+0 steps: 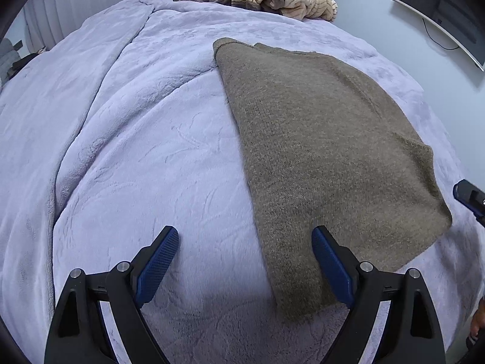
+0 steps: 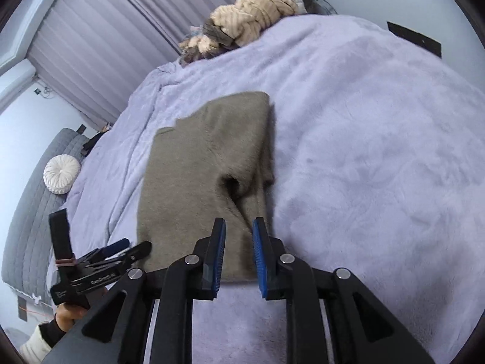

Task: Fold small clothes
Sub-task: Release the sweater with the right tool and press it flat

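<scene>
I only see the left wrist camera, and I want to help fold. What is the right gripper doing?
Observer: The right gripper hangs over the sweater's near end. Its jaws are a little apart and seem to pinch nothing.
Operator: Is the sweater flat?
Observer: Not quite. A dark pucker stands up just beyond those jaws.
Operator: Anything beside the bed?
Observer: A round white cushion lies on a grey seat.
</scene>
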{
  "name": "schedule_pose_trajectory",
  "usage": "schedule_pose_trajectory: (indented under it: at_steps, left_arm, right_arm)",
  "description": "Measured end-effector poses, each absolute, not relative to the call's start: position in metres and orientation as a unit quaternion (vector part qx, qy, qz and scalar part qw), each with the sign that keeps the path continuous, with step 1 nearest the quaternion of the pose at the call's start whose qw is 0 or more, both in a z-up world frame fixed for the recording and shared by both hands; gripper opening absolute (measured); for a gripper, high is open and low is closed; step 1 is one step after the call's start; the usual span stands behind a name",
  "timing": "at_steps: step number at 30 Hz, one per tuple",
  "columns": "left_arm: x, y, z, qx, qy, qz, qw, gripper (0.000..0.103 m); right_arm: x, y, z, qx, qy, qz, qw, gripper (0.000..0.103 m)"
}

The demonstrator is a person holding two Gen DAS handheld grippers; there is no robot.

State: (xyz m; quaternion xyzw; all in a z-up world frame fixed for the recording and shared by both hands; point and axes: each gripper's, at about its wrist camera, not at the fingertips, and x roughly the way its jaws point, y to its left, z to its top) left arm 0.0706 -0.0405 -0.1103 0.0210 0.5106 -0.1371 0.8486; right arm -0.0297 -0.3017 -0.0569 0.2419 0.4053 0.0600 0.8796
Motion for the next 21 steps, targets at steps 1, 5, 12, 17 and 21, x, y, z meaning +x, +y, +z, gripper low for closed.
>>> schedule_pose_trajectory:
  at_steps: [1,5,12,17,21]
  left_arm:
    - [0.071,-0.040,-0.110,0.020,0.511,-0.135,0.849,0.090]
    - [0.069,-0.043,-0.108,0.026,0.511,-0.122,0.850,0.090]
    - [0.067,-0.044,-0.108,0.026,0.512,-0.117,0.850,0.090]
    - [0.067,-0.045,-0.108,0.030,0.512,-0.115,0.851,0.090]
    - [0.067,-0.044,-0.108,0.029,0.513,-0.116,0.850,0.090]
  right_arm:
    - [-0.027,-0.295,-0.051,0.233,0.403,0.072,0.882,0.021]
    - [-0.005,-0.275,-0.058,0.210,0.427,0.094,0.874,0.021]
    - [-0.001,-0.303,-0.099,0.273,0.451,0.068,0.847,0.008]
    - [-0.013,-0.311,-0.097,0.279,0.446,0.069,0.848,0.008]
    - [-0.016,-0.307,-0.099,0.282,0.445,0.071,0.847,0.012]
